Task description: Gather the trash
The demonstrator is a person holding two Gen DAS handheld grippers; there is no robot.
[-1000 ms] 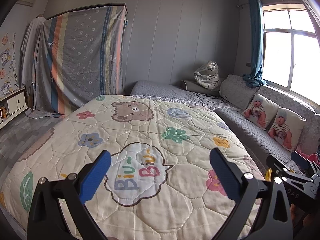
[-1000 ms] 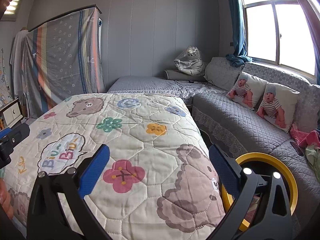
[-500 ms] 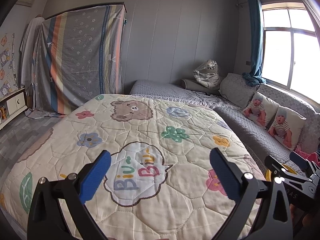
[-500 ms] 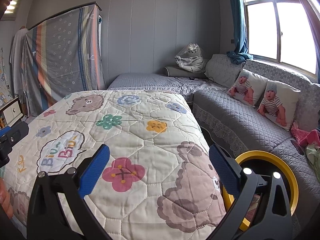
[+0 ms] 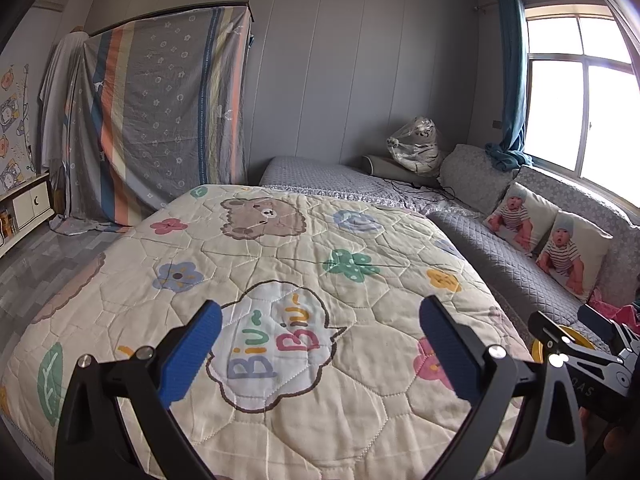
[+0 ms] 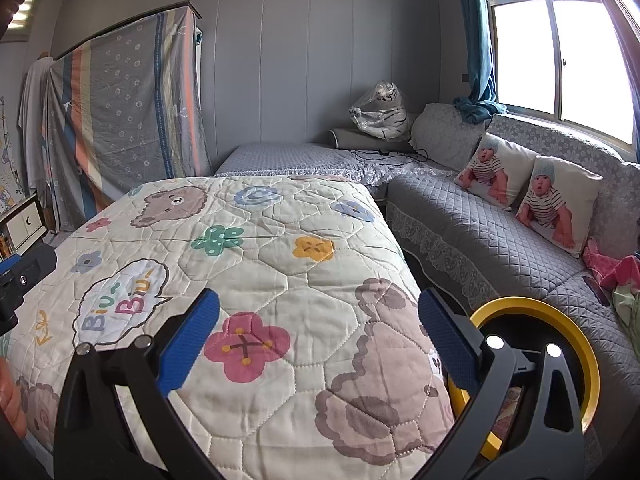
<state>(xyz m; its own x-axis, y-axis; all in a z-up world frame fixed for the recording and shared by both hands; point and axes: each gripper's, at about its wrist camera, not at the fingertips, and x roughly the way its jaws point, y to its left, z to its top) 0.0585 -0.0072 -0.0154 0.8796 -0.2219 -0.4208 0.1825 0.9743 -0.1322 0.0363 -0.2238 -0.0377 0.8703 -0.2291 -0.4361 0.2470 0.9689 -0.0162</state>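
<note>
My left gripper (image 5: pixel 320 344) is open and empty above the near end of a cream cartoon quilt (image 5: pixel 280 264) that covers the bed. My right gripper (image 6: pixel 318 340) is open and empty over the quilt's (image 6: pixel 280 272) right near corner. A yellow-rimmed bin (image 6: pixel 560 320) stands on the floor between the bed and the sofa, just right of my right gripper; its inside is mostly hidden by the gripper. The bin's rim also shows in the left wrist view (image 5: pixel 568 336). I see no loose trash on the quilt.
A grey quilted sofa (image 6: pixel 480 232) runs along the right under the window, with two baby-print cushions (image 6: pixel 556 196) and pink clothes (image 6: pixel 612 272). A bagged plush tiger (image 6: pixel 380 112) sits in the far corner. A sheet-draped wardrobe (image 5: pixel 160 112) stands at the back left.
Both grippers have drifted very slightly; the right wrist view has shifted a little forward over the quilt. Both stay open and empty.
</note>
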